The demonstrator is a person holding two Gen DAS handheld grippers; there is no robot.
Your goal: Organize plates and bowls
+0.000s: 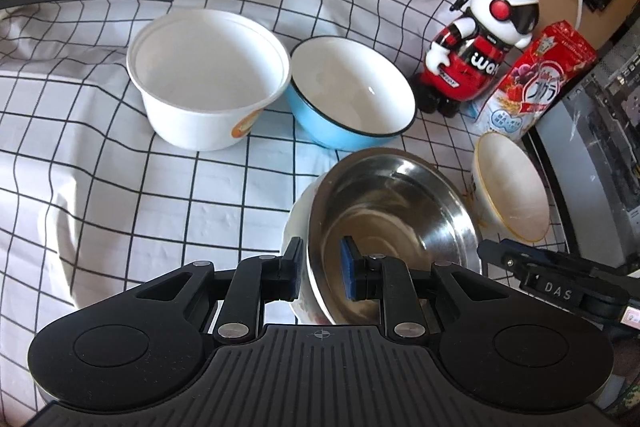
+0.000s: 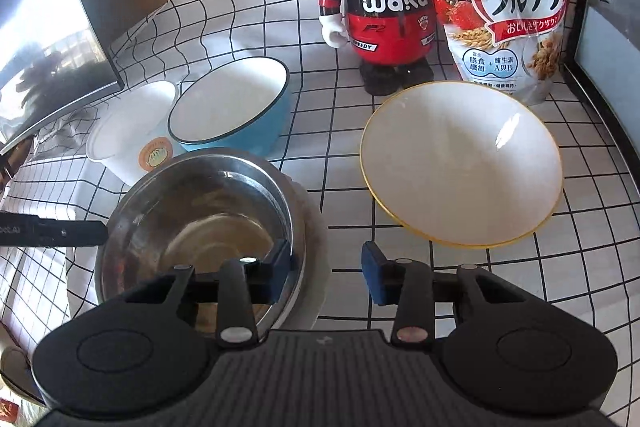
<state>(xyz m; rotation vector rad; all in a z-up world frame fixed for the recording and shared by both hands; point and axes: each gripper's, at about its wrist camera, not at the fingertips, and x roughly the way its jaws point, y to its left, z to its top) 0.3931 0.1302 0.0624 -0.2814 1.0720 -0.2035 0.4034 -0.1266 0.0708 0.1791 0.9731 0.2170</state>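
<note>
A: Low and centre in the left wrist view, the left gripper (image 1: 319, 271) straddles the near rim of the steel bowl (image 1: 394, 223), one pad outside, one inside. A gap shows on both sides of the rim, so the tongs read as parted, not clamped. The steel bowl sits nested in a white bowl (image 1: 298, 227).

B: And the right gripper (image 2: 329, 270)?

A: Lower centre of the right wrist view: spread wide across the opposite rim of the same bowl (image 2: 200, 223), holding nothing.

B: Step in hand?

A: Likely stacking. The yellow-rimmed bowl (image 2: 460, 167) at centre right, the blue bowl (image 2: 236, 107) and the white tub (image 2: 128, 135) at centre left stand separate.

B: Next move?

A: Probably withdraw both grippers upward without tilting the stack, then approach one loose bowl by its rim.
</note>
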